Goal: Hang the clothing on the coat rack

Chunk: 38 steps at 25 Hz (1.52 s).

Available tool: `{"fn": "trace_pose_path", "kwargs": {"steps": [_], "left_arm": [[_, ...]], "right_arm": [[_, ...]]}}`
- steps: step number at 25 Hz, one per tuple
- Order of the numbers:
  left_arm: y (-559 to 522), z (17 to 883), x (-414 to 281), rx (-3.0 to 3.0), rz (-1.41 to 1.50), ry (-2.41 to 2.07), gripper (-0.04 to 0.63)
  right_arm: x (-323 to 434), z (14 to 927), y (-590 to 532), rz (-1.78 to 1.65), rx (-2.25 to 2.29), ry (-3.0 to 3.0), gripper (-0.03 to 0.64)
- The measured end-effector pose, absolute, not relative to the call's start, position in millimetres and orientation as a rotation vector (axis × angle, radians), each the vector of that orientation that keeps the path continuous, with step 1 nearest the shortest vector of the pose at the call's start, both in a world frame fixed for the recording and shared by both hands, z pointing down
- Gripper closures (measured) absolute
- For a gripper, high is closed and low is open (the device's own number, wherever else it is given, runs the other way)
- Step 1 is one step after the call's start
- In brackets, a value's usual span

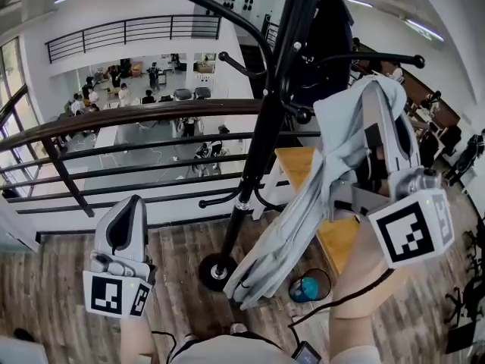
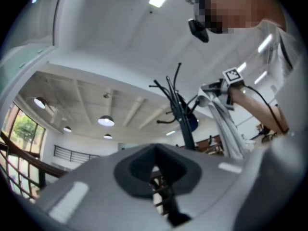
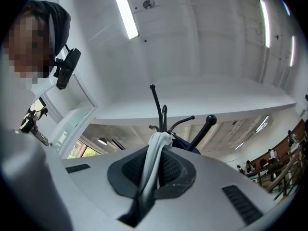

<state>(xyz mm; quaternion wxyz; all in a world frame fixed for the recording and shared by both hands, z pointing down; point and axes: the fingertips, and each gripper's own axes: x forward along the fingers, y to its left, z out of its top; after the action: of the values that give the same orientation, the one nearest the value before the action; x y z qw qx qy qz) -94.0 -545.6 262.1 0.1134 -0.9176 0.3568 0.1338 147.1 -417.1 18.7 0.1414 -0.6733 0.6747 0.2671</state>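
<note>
By the coat rack (image 1: 261, 127) — right gripper (image 3: 154, 170) clamps grey clothing (image 1: 303, 218).

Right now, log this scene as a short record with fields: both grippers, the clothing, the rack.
left gripper: shut, empty, held low
right gripper: shut on the light grey fabric garment, raised beside the rack
light grey fabric garment: hangs down from the right gripper, close to the hooks
black metal coat rack: upright, with a dark blue garment already on it
</note>
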Motion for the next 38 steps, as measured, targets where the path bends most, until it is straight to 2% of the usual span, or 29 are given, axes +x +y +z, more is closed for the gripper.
{"fn": "trace_pose_path", "kwargs": {"steps": [38], "left_arm": [[-572.0,269.5,-101.8,-2.754,0.399,0.941,0.588]], "right_arm": [[108.2,105.7,-454.7,0.586,-2.132,2.100,0.611]]}}
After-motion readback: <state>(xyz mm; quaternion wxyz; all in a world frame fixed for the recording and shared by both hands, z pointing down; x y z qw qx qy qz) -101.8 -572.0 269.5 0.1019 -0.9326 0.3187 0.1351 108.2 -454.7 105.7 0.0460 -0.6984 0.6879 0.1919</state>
